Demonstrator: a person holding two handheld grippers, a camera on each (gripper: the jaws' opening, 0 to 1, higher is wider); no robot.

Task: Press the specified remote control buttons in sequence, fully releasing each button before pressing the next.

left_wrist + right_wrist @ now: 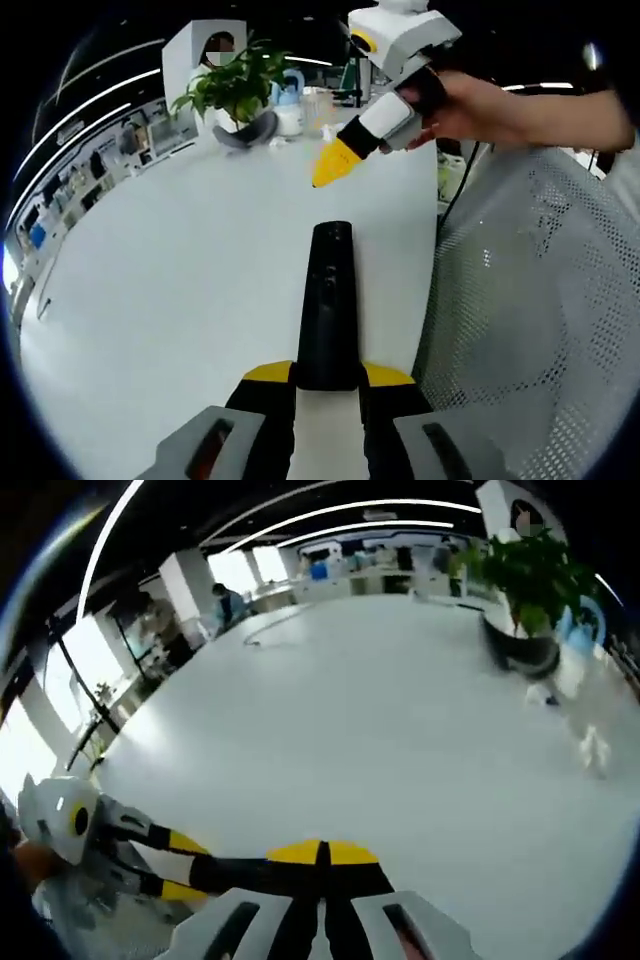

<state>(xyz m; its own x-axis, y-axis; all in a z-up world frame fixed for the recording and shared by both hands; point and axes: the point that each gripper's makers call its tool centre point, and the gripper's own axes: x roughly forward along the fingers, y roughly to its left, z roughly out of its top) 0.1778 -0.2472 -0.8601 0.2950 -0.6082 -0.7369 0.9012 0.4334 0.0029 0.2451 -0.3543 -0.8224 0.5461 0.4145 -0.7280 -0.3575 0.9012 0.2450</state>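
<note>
A long black remote control point(326, 300) lies lengthwise over the white table point(180, 290), its near end clamped between the yellow-tipped jaws of my left gripper point(327, 375), which is shut on it. My right gripper point(334, 166), held by a hand point(470, 105), hovers beyond the remote's far end with its yellow tips pressed together and pointing down toward it, a short gap away. In the right gripper view my right gripper point(320, 852) is shut with nothing in it, and the left gripper point(150, 860) reaches in from the lower left.
A potted plant point(235, 85) stands at the table's far end beside a blue-and-white jug point(289, 105) and a clear cup point(317, 105). A white mesh chair point(540, 300) sits against the table's right edge. The plant point(530, 570) and small white items point(595, 745) lie at the right.
</note>
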